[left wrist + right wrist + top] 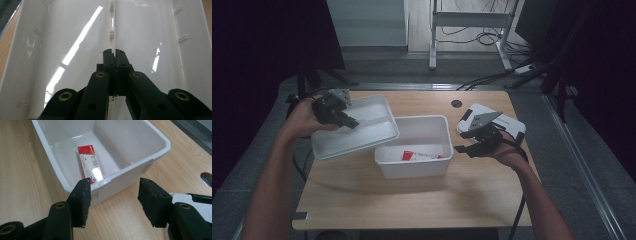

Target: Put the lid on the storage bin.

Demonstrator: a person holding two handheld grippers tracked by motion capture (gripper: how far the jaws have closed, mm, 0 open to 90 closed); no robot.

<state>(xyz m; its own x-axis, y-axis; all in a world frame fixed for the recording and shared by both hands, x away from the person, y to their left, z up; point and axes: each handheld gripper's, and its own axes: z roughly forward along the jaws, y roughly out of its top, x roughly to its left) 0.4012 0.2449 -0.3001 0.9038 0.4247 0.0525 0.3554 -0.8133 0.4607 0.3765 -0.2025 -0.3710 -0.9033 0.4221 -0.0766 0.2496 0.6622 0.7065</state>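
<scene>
My left gripper is shut on the thin middle ridge of a white plastic lid and holds it tilted above the table, overlapping the left rim of the box. In the left gripper view my left gripper has its jaws pressed together on that ridge, with the glossy lid all around them. A white open box stands mid-table with a red and white packet lying flat inside. My right gripper hovers open just off the box's right end. In the right gripper view my right gripper faces the box's near rim and the packet.
A white flat device lies on the wooden table under my right hand, and its edge shows beside the right jaw. A round cable hole sits at the table's back. Dark floor and desk legs lie beyond.
</scene>
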